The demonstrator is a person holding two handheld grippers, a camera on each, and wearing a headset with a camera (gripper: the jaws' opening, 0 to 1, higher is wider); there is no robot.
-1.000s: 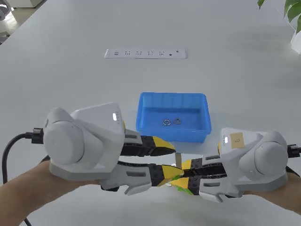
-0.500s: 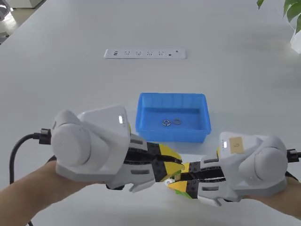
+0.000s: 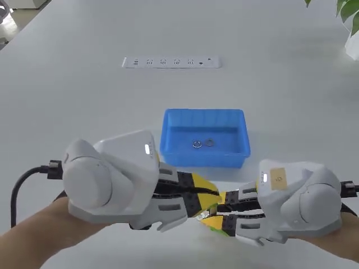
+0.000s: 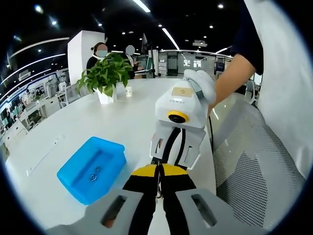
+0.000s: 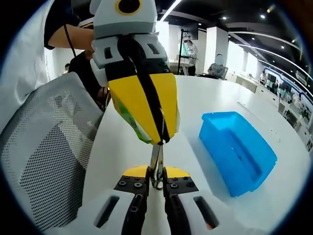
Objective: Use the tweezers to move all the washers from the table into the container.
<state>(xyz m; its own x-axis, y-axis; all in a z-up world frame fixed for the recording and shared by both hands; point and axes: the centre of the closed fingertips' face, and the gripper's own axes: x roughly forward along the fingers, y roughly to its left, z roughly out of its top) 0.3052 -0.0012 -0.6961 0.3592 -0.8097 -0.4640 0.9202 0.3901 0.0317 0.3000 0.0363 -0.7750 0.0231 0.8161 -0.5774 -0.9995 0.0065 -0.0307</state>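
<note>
Left tool, right tool — both clamp tweezers.

**Layout as I see it in the head view.** The container sits on the surface at mid-field. Two washers lie side by side inside it, near its middle. A power strip lies on the surface behind the container, well apart from it. A plant stands at the far right corner.

In front of the container, nearest me, the left hand-held gripper and the right hand-held gripper meet tip to tip. The tweezers run between both sets of jaws. In the right gripper view, a mesh chair stands at the surface's near edge.
</note>
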